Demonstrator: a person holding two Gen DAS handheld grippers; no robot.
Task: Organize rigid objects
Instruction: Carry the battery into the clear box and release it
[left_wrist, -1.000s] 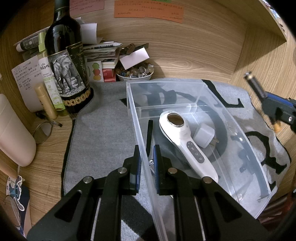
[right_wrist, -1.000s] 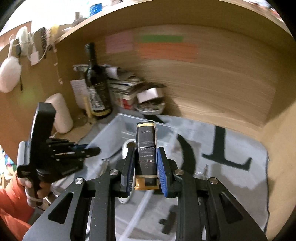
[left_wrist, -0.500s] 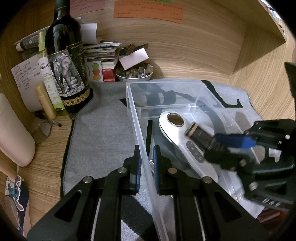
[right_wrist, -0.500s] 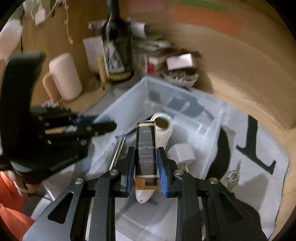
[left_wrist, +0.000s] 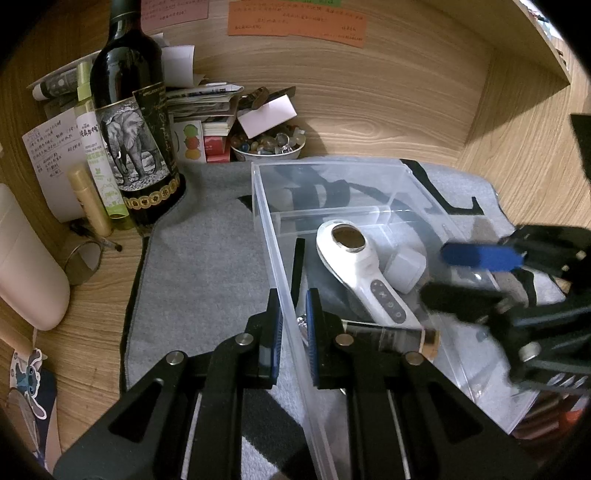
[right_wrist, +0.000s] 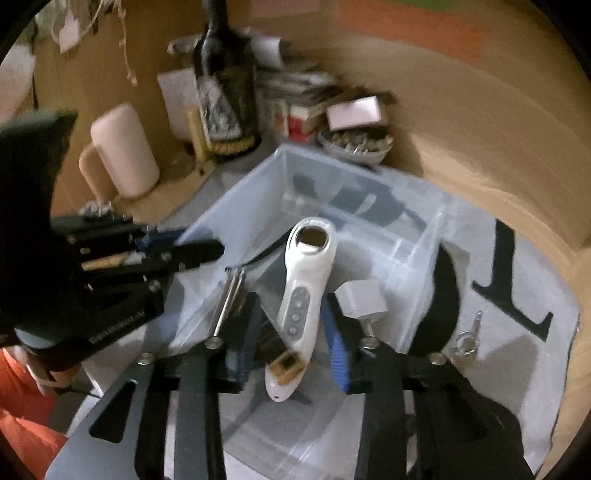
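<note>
A clear plastic bin (left_wrist: 332, 173) (right_wrist: 424, 225) stands on a grey mat. In it lie a white handheld device (left_wrist: 364, 273) (right_wrist: 308, 291), a white charger plug (left_wrist: 404, 267) (right_wrist: 360, 301) and a black-and-gold box (left_wrist: 391, 338) (right_wrist: 280, 354). My left gripper (left_wrist: 291, 325) is shut on the bin's left wall near the front. My right gripper (right_wrist: 293, 339) is open above the bin, the box lying loose between its fingers; it shows at the right of the left wrist view (left_wrist: 458, 275).
A wine bottle (left_wrist: 135, 122), small bottles, papers and a bowl of stones (left_wrist: 267, 142) crowd the back left corner. A pink cylinder (right_wrist: 122, 151) stands left. A metal key (right_wrist: 467, 336) lies on the mat right of the bin. Wooden walls enclose back and right.
My right gripper came down over the bin, opened and let go of the black-and-gold box, which now lies in the bin beside the white device. The left gripper has not moved.
</note>
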